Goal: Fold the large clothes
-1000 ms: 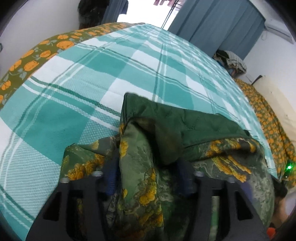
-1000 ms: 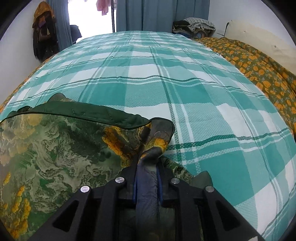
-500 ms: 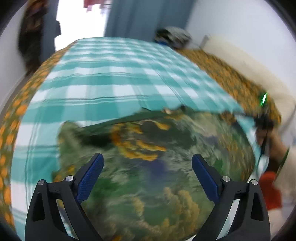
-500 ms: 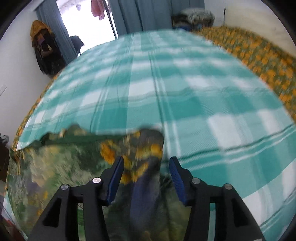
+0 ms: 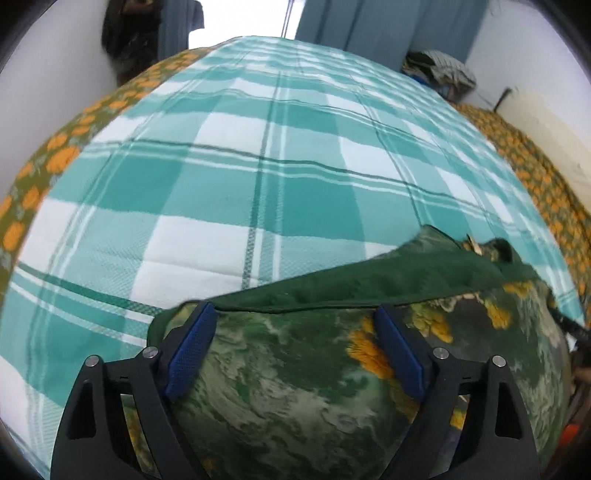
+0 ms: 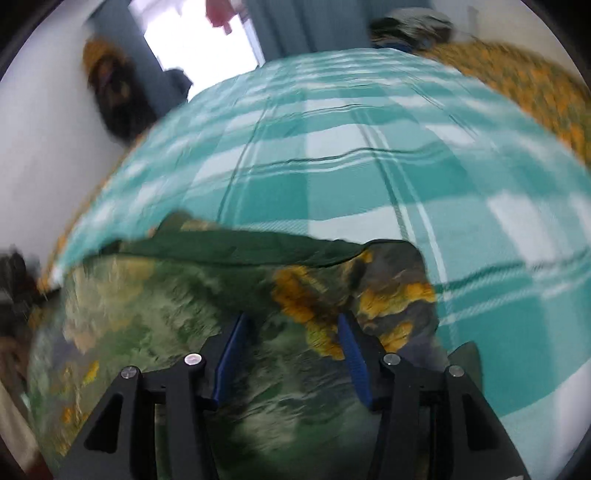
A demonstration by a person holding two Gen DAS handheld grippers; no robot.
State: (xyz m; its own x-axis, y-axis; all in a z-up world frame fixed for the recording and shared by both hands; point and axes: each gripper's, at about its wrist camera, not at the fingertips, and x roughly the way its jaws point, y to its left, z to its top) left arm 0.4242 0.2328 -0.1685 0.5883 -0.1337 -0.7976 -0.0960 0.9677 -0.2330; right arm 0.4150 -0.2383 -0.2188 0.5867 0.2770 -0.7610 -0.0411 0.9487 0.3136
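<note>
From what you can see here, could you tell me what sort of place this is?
Most likely a bedroom: a wide bed under a teal-and-white checked bedspread, grey-blue curtains beside a bright doorway, and a heap of folded laundry in the far corner.

garment: mottled green with pale streaks, orange-yellow flower patches; plain dark green band along its far edge
bedspread: teal and white plaid, thin dark green lines
sheet: olive with orange flowers, both sides of bedspread
curtains: grey-blue, beyond bedspread
pads: blue, on black fingers
</note>
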